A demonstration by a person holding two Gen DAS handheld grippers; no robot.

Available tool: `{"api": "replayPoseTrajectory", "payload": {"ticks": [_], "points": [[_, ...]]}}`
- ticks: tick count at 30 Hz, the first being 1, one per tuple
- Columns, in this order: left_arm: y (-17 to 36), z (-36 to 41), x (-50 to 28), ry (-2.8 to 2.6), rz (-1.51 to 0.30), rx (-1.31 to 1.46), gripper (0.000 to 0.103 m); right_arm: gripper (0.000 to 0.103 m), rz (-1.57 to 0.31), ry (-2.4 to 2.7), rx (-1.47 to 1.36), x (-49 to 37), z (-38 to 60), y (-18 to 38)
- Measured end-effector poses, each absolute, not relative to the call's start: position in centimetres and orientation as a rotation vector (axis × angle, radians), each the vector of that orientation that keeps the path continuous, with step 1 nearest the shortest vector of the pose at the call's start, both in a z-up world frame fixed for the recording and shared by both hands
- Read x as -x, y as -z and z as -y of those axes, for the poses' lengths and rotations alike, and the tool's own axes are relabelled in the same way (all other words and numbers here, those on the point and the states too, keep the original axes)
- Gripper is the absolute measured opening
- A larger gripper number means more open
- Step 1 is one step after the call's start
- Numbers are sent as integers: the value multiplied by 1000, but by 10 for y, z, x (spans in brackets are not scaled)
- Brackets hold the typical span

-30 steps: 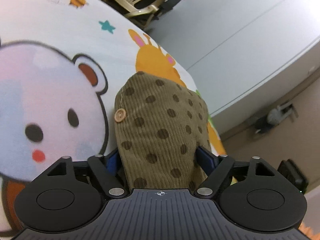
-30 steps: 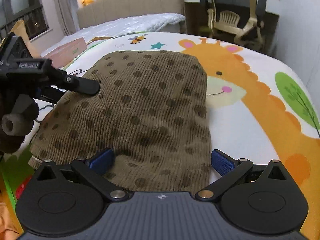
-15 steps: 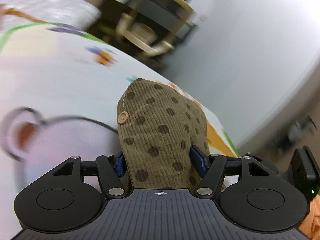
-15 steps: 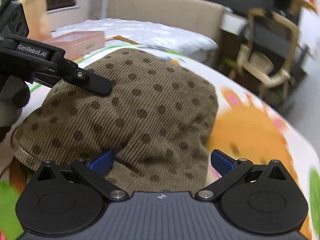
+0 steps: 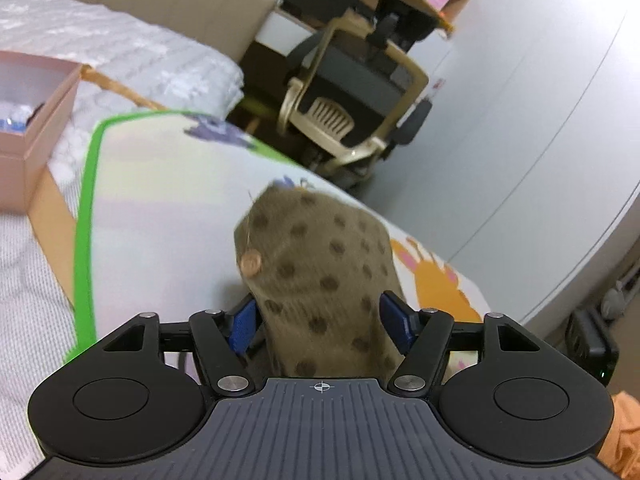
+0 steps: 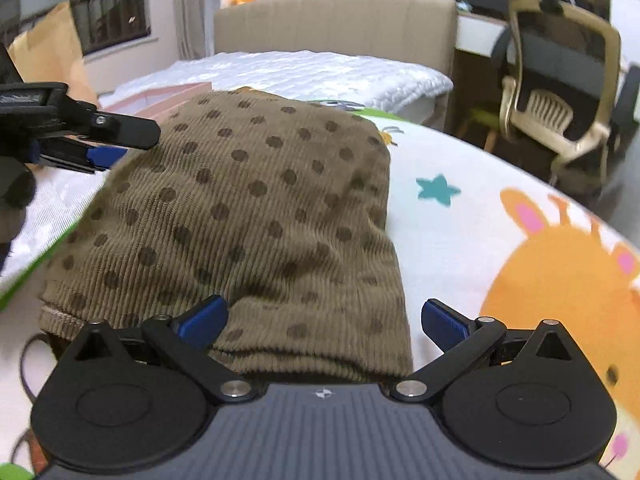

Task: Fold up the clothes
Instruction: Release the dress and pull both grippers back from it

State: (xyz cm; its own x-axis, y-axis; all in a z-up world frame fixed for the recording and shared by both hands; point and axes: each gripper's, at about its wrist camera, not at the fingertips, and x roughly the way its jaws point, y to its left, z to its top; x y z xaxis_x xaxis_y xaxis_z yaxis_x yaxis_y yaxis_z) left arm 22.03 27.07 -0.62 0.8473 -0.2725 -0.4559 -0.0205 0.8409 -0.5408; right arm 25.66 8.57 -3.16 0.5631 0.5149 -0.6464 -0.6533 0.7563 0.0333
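The olive-brown dotted corduroy garment (image 6: 256, 216) lay on the cartoon-printed play mat (image 6: 460, 240), its near edge between the fingers of the right claw (image 6: 323, 320) and its far left corner at the left claw (image 6: 104, 148). Behind the mat lay the white quilted bed (image 6: 304, 72) with the pink cardboard box (image 5: 36, 120) on it at the mat's left. The beige-framed office chair (image 6: 560, 92) stood beyond the mat's right side.

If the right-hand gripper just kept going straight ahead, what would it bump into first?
The brown dotted garment itself: it already lies between the right gripper jaws and stretches ahead. Beyond it, probably the bed, though depth is unclear.
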Motion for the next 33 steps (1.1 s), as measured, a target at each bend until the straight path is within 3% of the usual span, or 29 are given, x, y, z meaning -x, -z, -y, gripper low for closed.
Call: {"api": "replayPoseTrajectory", "payload": {"ticks": [8, 13, 18, 28, 31, 33], "points": [[22, -258, -266, 148, -612, 483, 72, 103, -611, -695, 317, -228, -96, 31], [-4, -257, -251, 159, -595, 408, 71, 103, -608, -700, 325, -229, -84, 31], [-33, -267, -239, 190, -485, 411, 80, 103, -595, -707, 340, -231, -87, 29], [8, -245, -342, 256, -676, 490, 80, 103, -499, -715, 411, -208, -81, -5], [-8, -243, -324, 231, -639, 465, 80, 103, -509, -709, 381, -210, -73, -9], [-18, -246, -297, 224, -596, 459, 86, 103, -541, -716, 322, -213, -64, -9]]}}
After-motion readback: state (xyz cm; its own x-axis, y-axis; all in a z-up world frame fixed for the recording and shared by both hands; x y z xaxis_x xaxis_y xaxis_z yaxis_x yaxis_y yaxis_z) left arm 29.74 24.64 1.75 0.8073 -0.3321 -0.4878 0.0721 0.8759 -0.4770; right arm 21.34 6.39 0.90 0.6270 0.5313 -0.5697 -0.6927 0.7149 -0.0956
